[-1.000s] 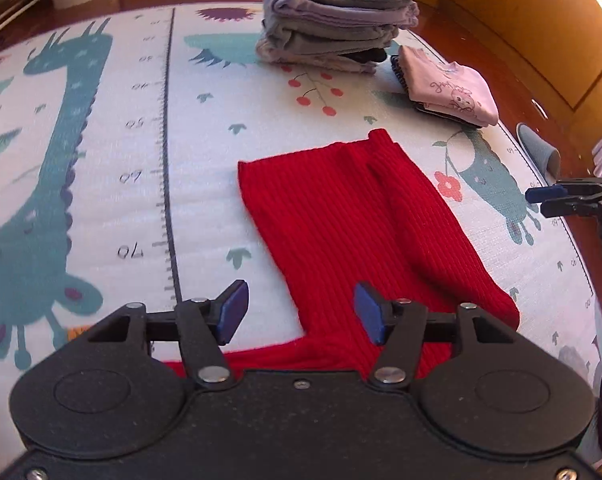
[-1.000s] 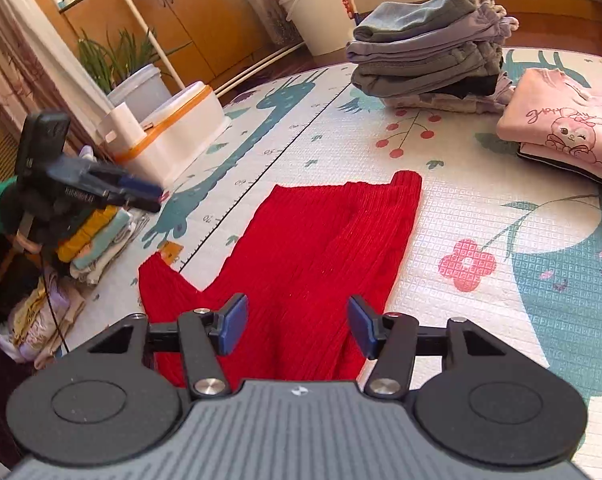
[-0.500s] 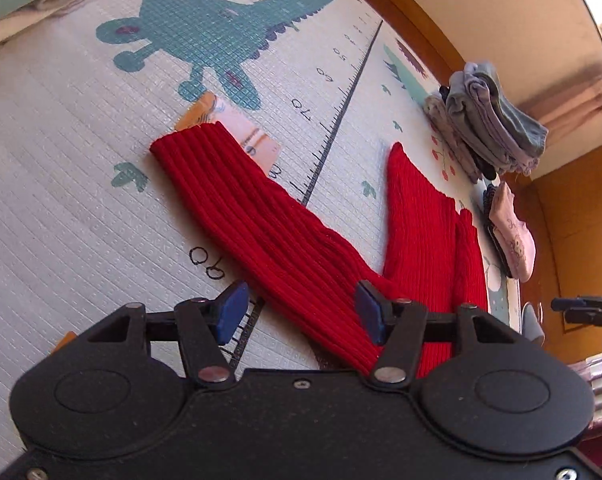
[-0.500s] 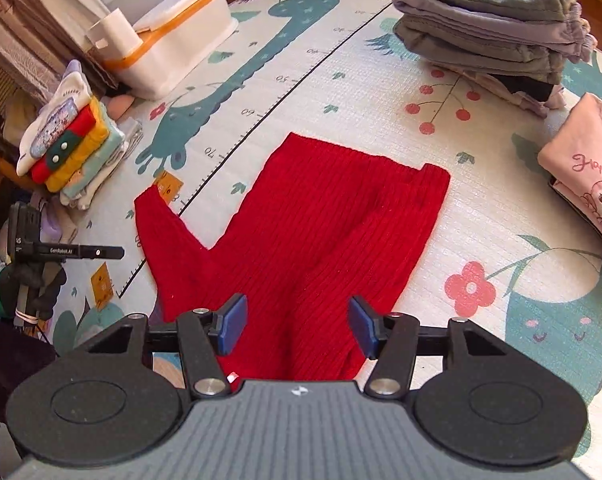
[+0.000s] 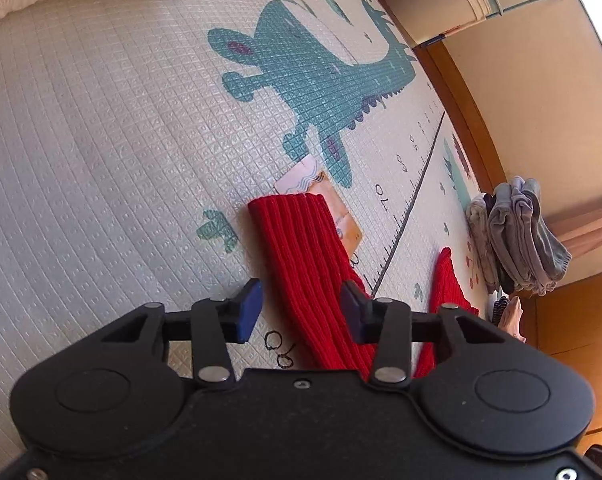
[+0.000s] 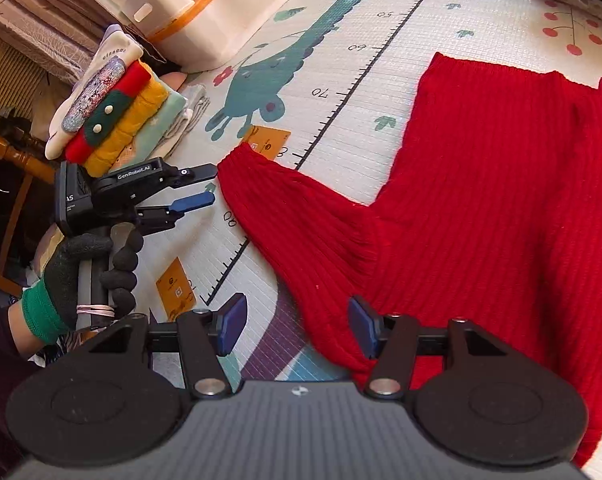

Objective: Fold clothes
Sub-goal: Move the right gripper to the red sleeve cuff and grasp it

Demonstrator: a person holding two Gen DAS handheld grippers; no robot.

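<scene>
At left of the right-wrist frame, left gripper (image 6: pixel 199 188), jaws just narrowing, empty, pointed at red sweater (image 6: pixel 501 184) sleeve cuff; right gripper (image 6: pixel 297 324) half-open, empty, straddled the sleeve.

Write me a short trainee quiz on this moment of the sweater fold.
1. True or false: the red sweater lies on the play mat with one sleeve stretched out sideways.
2. What does the sleeve's cuff partly cover? A) an orange card B) a sock C) a bucket
3. Fill in: the right gripper hovers over the sleeve with its jaws ____.

Key: 1 true; 2 A; 3 open.
</scene>
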